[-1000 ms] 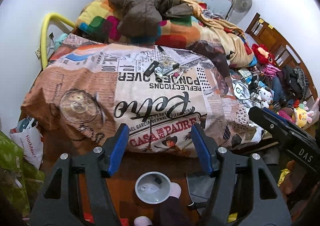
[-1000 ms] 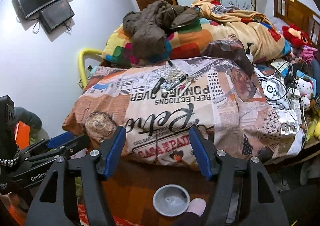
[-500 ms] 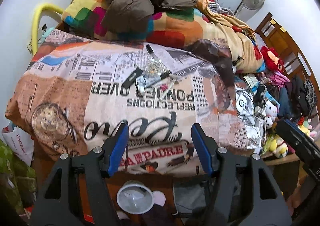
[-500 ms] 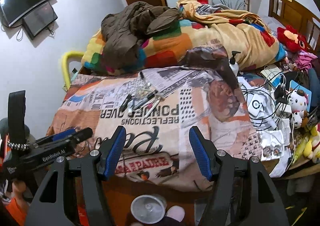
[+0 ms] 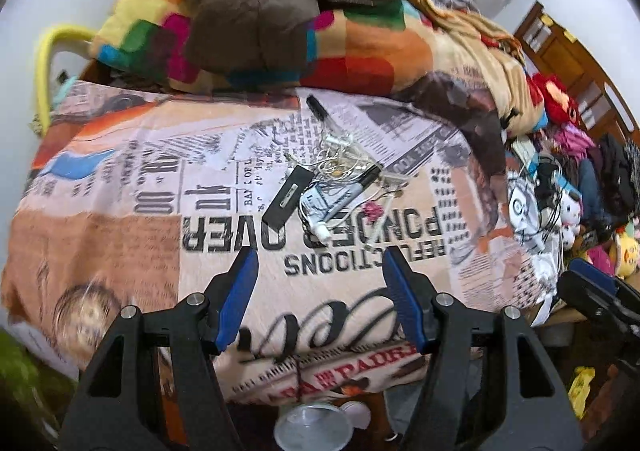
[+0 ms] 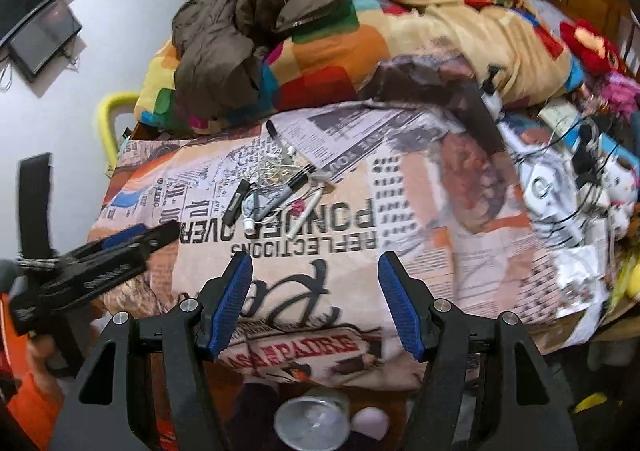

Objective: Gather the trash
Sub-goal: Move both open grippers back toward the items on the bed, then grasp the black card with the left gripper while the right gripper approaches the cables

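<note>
Both my jaws stand apart and empty, the left gripper [image 5: 318, 275] and the right gripper [image 6: 314, 277]. The litter [image 5: 332, 181] lies on the bed [image 5: 120, 211] ahead of both. Only my right view shows the screens [image 6: 36, 11]; only my left shows the yellow toy [image 5: 628, 251].

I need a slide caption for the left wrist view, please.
Open left gripper above a newspaper-print bedspread, facing a small pile of pens and wire.
</note>
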A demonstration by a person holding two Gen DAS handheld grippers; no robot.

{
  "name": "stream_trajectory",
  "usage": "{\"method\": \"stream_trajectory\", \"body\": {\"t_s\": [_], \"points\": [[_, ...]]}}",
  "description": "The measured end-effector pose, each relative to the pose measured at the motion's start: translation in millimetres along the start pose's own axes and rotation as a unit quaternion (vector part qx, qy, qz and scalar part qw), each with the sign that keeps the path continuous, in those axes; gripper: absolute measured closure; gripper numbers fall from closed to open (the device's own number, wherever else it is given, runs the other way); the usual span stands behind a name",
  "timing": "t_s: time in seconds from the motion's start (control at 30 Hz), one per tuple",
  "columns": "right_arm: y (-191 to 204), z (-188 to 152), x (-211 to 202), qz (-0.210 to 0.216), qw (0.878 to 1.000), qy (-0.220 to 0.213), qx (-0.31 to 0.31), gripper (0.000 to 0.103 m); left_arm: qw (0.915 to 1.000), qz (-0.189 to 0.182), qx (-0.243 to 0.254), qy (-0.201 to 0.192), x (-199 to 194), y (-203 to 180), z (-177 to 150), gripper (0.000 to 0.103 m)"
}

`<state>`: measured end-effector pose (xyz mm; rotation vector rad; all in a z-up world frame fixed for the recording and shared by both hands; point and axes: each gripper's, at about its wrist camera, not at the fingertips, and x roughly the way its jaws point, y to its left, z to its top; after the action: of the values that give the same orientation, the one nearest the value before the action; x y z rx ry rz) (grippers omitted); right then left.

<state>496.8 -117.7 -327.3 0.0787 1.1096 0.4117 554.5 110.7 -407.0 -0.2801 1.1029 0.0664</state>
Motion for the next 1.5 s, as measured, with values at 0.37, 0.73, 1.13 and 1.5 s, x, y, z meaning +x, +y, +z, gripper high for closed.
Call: {"method": "stream_trajectory", "body": {"t_s": [0.37,0.73,1.13,1.5], "points": [[36,22,84,-0.009,0.996,0.032,0.082,0.041,0.9915,-0.03,0.11,0.063,96,42,47,0.051],[46,29,126,-0.036,0.996,0.057,0.053,0.043,0.985,-0.076,0.125,0.091,141,48,40,0.065],[43,30,144,-0.032,0.996,0.074,0.046,0.055,0.9847,-0.08,0.137,0.072,151,36,46,0.075],[49,35,160,0.023,0.994,0.087,0.054,0.063,0.9897,-0.085,0.1,0.058,128,59,38,0.077]]}}
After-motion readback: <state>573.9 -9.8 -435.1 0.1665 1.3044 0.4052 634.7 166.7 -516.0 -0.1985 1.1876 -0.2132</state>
